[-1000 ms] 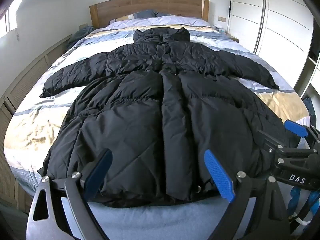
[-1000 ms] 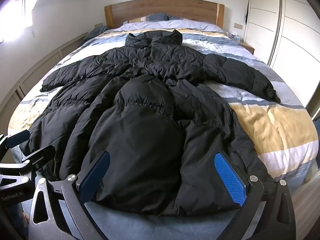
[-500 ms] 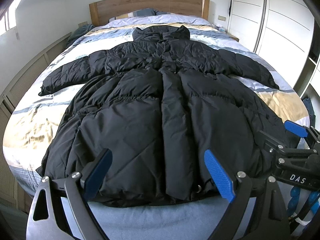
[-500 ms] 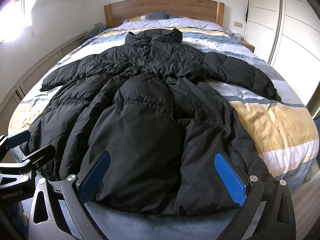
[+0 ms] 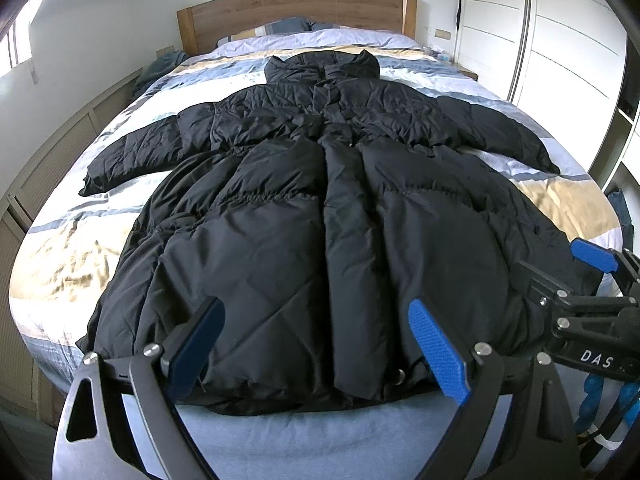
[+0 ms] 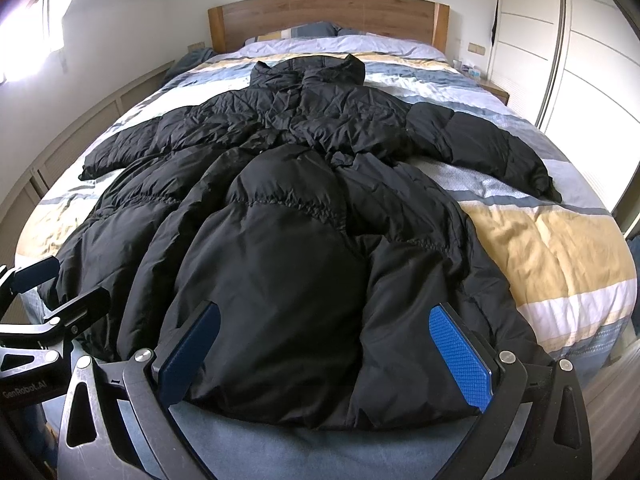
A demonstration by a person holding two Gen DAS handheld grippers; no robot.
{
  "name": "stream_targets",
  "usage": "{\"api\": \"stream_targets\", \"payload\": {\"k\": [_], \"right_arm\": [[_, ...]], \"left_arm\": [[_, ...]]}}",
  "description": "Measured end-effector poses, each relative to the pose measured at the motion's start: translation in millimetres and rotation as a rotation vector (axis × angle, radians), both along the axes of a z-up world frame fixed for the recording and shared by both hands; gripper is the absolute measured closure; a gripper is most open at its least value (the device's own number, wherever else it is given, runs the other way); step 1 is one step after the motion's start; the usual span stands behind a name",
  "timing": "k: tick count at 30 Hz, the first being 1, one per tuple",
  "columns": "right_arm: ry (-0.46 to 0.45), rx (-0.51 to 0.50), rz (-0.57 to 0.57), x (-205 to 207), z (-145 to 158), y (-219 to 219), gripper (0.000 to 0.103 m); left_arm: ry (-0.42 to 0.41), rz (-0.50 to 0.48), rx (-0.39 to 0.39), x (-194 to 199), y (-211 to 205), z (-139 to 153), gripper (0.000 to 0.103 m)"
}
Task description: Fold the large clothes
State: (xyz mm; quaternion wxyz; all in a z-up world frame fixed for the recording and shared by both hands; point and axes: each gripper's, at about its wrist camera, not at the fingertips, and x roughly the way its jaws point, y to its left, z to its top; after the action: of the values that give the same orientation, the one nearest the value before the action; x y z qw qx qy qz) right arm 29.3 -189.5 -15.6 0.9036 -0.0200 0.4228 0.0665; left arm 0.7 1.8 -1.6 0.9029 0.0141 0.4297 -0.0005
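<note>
A long black puffer coat (image 5: 320, 208) lies spread face up on the bed, collar toward the headboard, both sleeves stretched out to the sides; it also shows in the right wrist view (image 6: 288, 232). My left gripper (image 5: 316, 340) is open and empty, hovering over the coat's hem near the foot of the bed. My right gripper (image 6: 324, 348) is open and empty over the hem's right part. Each gripper shows at the edge of the other's view: the right one (image 5: 576, 280) and the left one (image 6: 48, 296).
The bed (image 5: 64, 264) has a striped blue, white and yellow cover, a wooden headboard (image 5: 296, 12) and pillows (image 5: 280, 28). White wardrobe doors (image 5: 568, 48) stand on the right. Low wall panelling (image 5: 52, 156) runs along the left. A nightstand (image 6: 494, 90) sits at the far right.
Both views have drifted slightly back and up, so the coat sits a little lower and farther. Both grippers stay open and the coat has not moved.
</note>
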Motion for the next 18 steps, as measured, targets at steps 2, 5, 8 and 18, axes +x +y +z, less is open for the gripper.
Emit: {"api": "stream_targets", "payload": {"k": [2,5,8,18], "right_arm": [[0.000,-0.002,0.000,-0.3,-0.1,0.7,0.001],[0.002,-0.004,-0.001,-1.0,-0.2,0.7,0.001],[0.002,-0.005,0.000,-0.9,-0.7,0.7,0.001],[0.022,-0.020,-0.002,1.4,-0.4,2.7,0.001]], "left_arm": [[0.000,0.001,0.000,-0.1,0.0,0.3,0.009],[-0.002,-0.002,-0.006,-0.9,0.4,-0.7,0.009],[0.002,-0.004,-0.009,-2.1,1.0,-2.0,0.009],[0.024,-0.008,-0.027,1.4,8.3,-5.2,0.009]]}}
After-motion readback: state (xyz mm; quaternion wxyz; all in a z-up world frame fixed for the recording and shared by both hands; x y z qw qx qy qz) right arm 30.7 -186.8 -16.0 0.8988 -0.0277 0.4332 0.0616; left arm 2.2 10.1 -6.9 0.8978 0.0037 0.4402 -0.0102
